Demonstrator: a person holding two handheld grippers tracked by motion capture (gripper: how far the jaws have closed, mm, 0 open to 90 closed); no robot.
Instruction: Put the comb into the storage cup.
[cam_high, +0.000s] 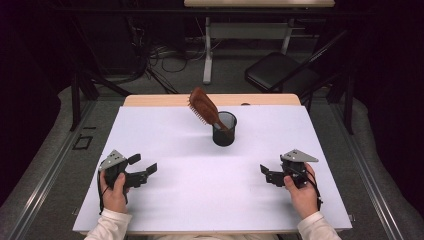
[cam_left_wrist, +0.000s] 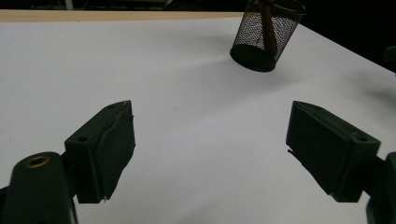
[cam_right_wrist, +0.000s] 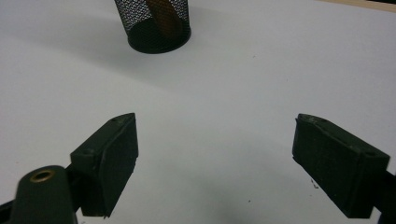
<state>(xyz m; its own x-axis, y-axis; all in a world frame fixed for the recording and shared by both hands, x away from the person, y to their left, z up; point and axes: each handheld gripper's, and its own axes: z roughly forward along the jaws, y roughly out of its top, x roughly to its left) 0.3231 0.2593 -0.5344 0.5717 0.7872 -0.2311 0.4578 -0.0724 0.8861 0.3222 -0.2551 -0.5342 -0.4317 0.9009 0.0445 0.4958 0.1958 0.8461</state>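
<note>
A brown hairbrush (cam_high: 203, 107) stands handle-down in a black mesh cup (cam_high: 224, 129) near the far middle of the white table; its head leans up and to the left. The cup (cam_left_wrist: 265, 35) appears far ahead in the left gripper view, and the cup (cam_right_wrist: 154, 25) with the brush handle (cam_right_wrist: 163, 16) inside in the right gripper view. My left gripper (cam_high: 142, 164) rests low at the front left, open, nothing between its jaws. At the front right my right gripper (cam_high: 266, 171) is open too, with only bare table between its jaws.
The white sheet (cam_high: 200, 165) covers a wooden table whose far edge (cam_high: 165, 100) shows. Beyond it stand a folding chair (cam_high: 280, 70), a desk leg and cables on the floor.
</note>
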